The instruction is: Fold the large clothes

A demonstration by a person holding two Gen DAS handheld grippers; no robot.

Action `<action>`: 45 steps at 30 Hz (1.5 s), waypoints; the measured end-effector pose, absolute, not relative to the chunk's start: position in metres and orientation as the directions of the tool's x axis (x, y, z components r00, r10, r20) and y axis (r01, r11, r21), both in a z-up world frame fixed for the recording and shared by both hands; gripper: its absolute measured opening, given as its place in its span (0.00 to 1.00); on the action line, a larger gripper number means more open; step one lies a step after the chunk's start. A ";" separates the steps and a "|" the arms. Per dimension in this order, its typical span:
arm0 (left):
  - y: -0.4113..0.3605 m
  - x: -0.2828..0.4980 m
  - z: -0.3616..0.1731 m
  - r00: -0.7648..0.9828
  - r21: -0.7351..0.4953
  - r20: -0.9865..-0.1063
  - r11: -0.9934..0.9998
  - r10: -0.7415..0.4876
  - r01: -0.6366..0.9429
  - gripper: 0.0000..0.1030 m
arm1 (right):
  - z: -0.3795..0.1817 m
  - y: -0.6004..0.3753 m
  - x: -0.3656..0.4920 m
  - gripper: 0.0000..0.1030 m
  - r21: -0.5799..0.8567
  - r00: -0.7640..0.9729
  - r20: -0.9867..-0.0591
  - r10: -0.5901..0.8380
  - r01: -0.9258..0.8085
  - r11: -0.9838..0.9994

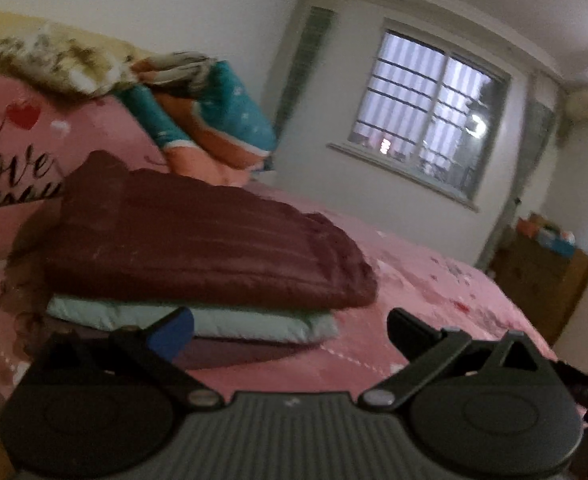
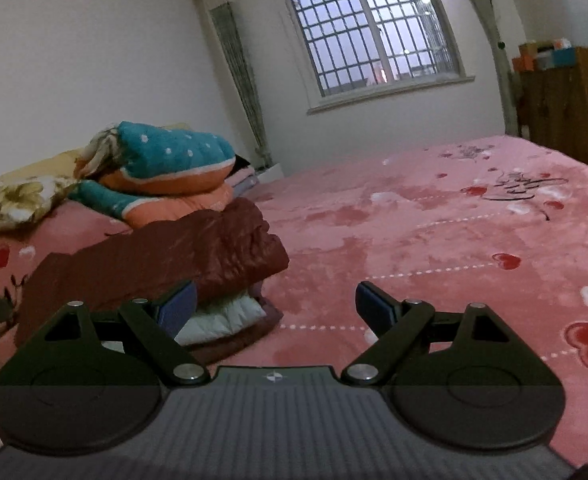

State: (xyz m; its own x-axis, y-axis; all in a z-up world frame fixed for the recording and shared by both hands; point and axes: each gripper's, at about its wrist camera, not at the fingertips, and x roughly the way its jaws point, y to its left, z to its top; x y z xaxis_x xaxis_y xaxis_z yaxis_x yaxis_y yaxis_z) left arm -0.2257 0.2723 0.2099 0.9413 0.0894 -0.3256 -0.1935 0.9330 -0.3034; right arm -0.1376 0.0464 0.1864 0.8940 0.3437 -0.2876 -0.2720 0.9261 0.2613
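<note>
Pink bedspread [image 2: 393, 240] carries a folded clothes stack [image 1: 198, 248] near its pillow end; only the right view shows the left gripper [image 1: 290, 330]. Right gripper [image 2: 276, 306] fingers spread wide, empty, as are the left's.

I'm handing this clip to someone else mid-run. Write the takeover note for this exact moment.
Left gripper: open, holding nothing, pointed at the stack.
Right gripper: open, holding nothing, just right of the stack.
Stack on the pink bed: folded maroon garment on top, pale mint garment beneath it, a dark purple piece at the bottom.
Done: these three look folded and piled.
Left: no unfolded garment shows in either view; check for one outside the views before carrying on.
</note>
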 end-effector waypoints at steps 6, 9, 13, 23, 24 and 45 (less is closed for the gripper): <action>0.242 -0.244 0.224 0.943 -0.227 -0.313 0.956 0.109 -0.186 0.99 | 0.202 0.045 -0.165 1.00 0.174 0.915 -0.240 0.324 -0.288 0.942; 0.230 -0.257 0.228 0.937 -0.194 -0.319 0.958 0.140 -0.210 0.99 | 0.207 0.043 -0.176 1.00 0.157 0.921 -0.221 0.320 -0.290 0.944; 0.218 -0.270 0.231 0.923 -0.156 -0.336 0.956 0.185 -0.248 0.99 | 0.207 0.048 -0.183 1.00 0.142 0.921 -0.214 0.324 -0.299 0.944; 0.212 -0.292 0.229 0.898 -0.079 -0.355 0.948 0.261 -0.307 0.99 | 0.210 0.058 -0.201 1.00 0.116 0.917 -0.208 0.339 -0.321 0.940; 0.213 -0.294 0.229 0.896 -0.075 -0.355 0.947 0.267 -0.312 0.99 | 0.210 0.060 -0.200 1.00 0.110 0.917 -0.209 0.340 -0.323 0.940; 0.238 -0.318 0.220 0.838 -0.005 -0.371 0.902 0.400 -0.433 0.99 | 0.204 0.074 -0.204 1.00 0.052 0.877 -0.247 0.412 -0.412 0.910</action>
